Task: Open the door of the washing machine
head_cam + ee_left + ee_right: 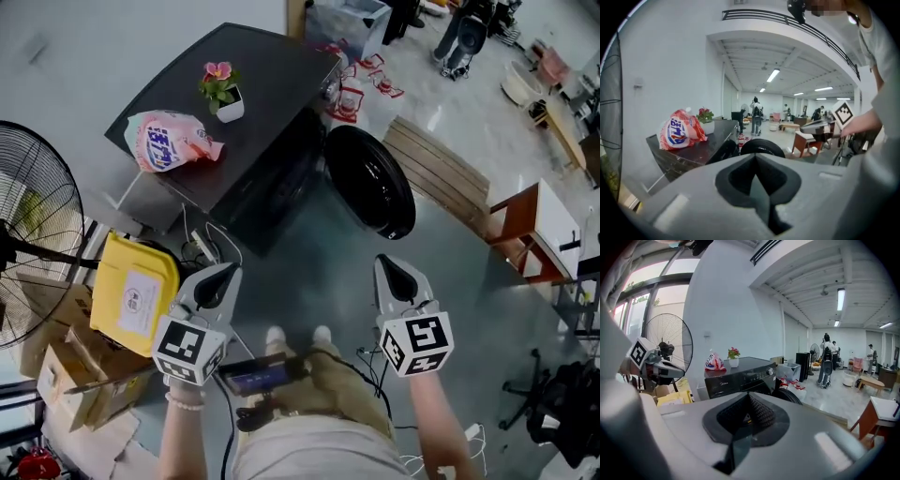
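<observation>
The black washing machine [253,103] stands ahead of me, its round door [370,183] swung out to the right. Both grippers hang in the air in front of the person's body, well short of the machine. My left gripper [222,274] is shut with nothing in it, and so is my right gripper [392,267]. In the left gripper view the closed tips [754,157] point over the door [761,146]. In the right gripper view the closed tips [749,397] point at the machine's front panel [740,376].
A pink detergent bag [169,139] and a potted flower [223,92] sit on the machine's top. A standing fan [37,225], a yellow box [136,291] and cardboard boxes [66,366] are at the left. A wooden bench [441,169] and a small table [539,230] are at the right.
</observation>
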`<action>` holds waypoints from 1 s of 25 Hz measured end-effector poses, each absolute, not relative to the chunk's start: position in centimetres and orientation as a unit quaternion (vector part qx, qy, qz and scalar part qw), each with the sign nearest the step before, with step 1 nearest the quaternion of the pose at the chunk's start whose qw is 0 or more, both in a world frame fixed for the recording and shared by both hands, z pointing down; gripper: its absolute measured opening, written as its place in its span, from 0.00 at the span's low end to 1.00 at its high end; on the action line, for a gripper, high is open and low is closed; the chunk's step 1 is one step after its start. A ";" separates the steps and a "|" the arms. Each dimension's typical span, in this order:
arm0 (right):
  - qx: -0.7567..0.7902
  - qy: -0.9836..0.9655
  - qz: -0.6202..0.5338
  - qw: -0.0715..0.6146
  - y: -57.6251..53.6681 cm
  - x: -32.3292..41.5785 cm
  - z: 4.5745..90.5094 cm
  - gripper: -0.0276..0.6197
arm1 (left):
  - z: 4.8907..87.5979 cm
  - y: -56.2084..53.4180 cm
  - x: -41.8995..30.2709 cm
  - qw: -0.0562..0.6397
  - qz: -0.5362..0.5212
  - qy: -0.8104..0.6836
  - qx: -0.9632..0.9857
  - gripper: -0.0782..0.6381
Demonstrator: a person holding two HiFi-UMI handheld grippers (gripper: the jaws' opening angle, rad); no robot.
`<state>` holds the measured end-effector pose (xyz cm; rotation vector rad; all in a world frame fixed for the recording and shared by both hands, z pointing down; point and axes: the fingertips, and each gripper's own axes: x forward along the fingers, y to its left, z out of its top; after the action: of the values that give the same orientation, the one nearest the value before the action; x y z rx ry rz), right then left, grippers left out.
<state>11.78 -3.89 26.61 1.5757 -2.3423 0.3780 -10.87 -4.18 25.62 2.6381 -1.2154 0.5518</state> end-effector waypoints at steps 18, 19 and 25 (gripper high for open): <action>0.514 -0.844 0.089 0.124 -2.0 7.3 21.9 0.05 | 20.4 -2.0 -14.0 0.062 0.158 -0.450 0.877 0.10; 0.513 -0.845 0.085 0.125 -2.1 7.3 21.7 0.05 | 20.3 -2.0 -13.9 0.062 0.156 -0.450 0.877 0.10; 0.510 -0.848 0.078 0.124 -2.2 7.3 21.4 0.05 | 20.4 -1.5 -13.3 0.064 0.157 -0.442 0.881 0.10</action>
<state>7.30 -2.23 21.39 1.4872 -2.4710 0.2280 -13.27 -1.54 20.39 2.6600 -1.3354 0.4739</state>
